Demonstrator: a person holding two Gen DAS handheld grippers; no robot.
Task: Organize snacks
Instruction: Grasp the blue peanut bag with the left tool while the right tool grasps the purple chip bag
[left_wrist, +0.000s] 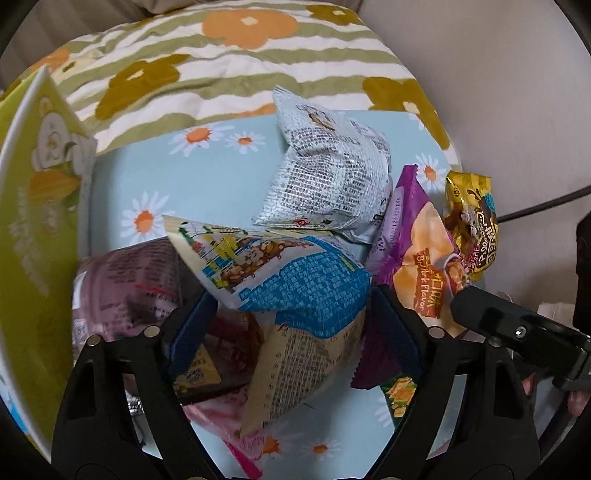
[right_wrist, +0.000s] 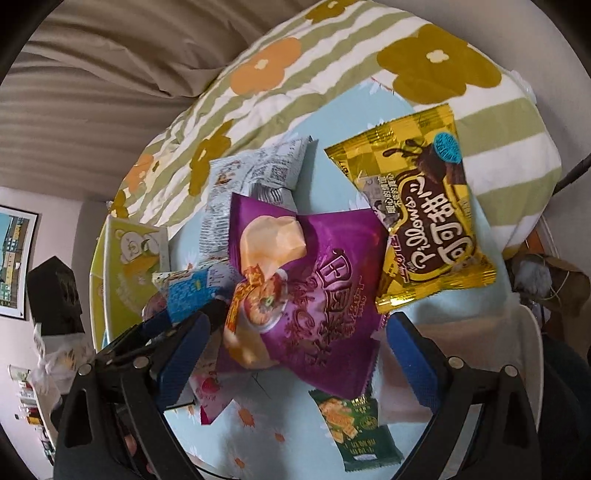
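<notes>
A heap of snack bags lies on a light blue daisy cloth. My left gripper is open, its fingers on either side of a cream and blue bag. Behind it lie a silver bag, a purple chip bag and a gold Pillows bag. My right gripper is open around the near end of the purple chip bag. The gold Pillows bag lies beyond it at right, the silver bag at the back, a small green pack near the front.
A tall yellow-green box stands at the left edge of the cloth, also in the right wrist view. A striped flower quilt lies behind. A dark maroon bag and a pink pack lie low in the heap.
</notes>
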